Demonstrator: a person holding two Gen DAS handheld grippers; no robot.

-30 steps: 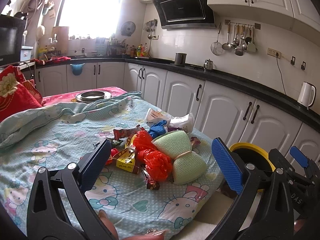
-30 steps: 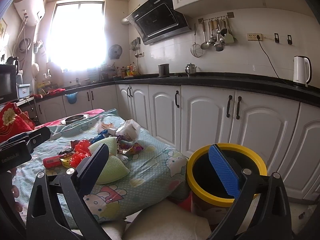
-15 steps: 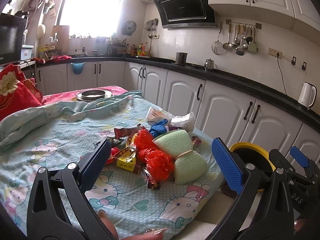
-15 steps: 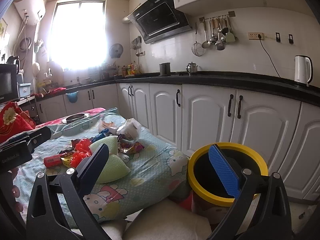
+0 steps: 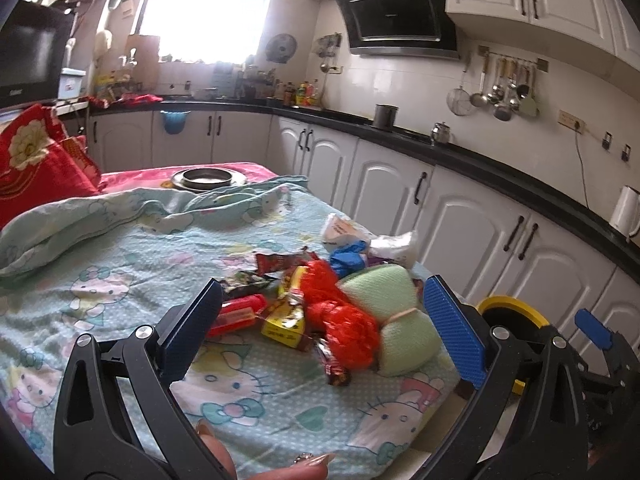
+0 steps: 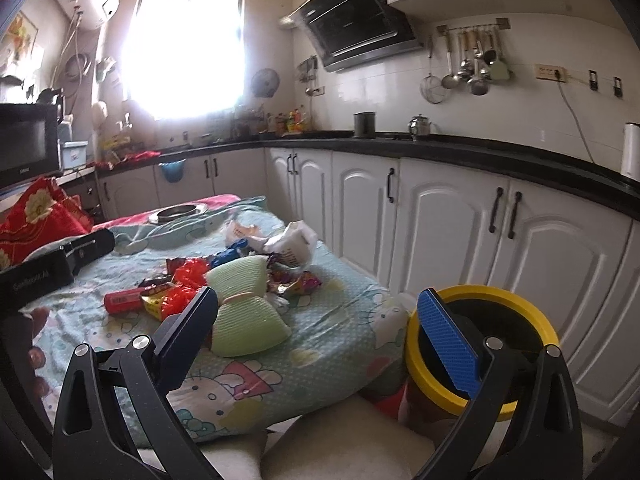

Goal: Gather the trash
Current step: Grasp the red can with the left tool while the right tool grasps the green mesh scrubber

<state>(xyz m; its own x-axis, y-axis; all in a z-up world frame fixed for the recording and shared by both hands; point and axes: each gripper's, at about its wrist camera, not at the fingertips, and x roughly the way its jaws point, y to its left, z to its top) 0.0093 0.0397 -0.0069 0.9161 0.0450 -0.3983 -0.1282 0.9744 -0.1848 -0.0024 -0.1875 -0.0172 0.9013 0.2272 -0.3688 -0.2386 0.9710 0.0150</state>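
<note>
A pile of trash lies on the Hello Kitty bedsheet [image 5: 120,280]: a red crumpled bag [image 5: 340,316], a yellow box [image 5: 284,320], a red tube [image 5: 236,312], a blue wrapper [image 5: 346,258], a white plastic bag [image 5: 394,244] and a pale green bow-shaped cushion [image 5: 384,308]. A yellow-rimmed bin [image 6: 484,340] stands on the floor beside the bed. My left gripper [image 5: 320,332] is open and empty, held just before the pile. My right gripper [image 6: 316,336] is open and empty, near the bin [image 5: 508,312], with the cushion [image 6: 240,308] by its left finger.
White kitchen cabinets [image 6: 440,232] run along the right under a black counter. A metal pan [image 5: 206,178] sits at the bed's far end beside a red pillow [image 5: 36,160]. A white seat or cushion [image 6: 340,440] lies below the bed edge.
Both grippers have moved a little closer to the pile and turned slightly left. Both stay open and empty.
</note>
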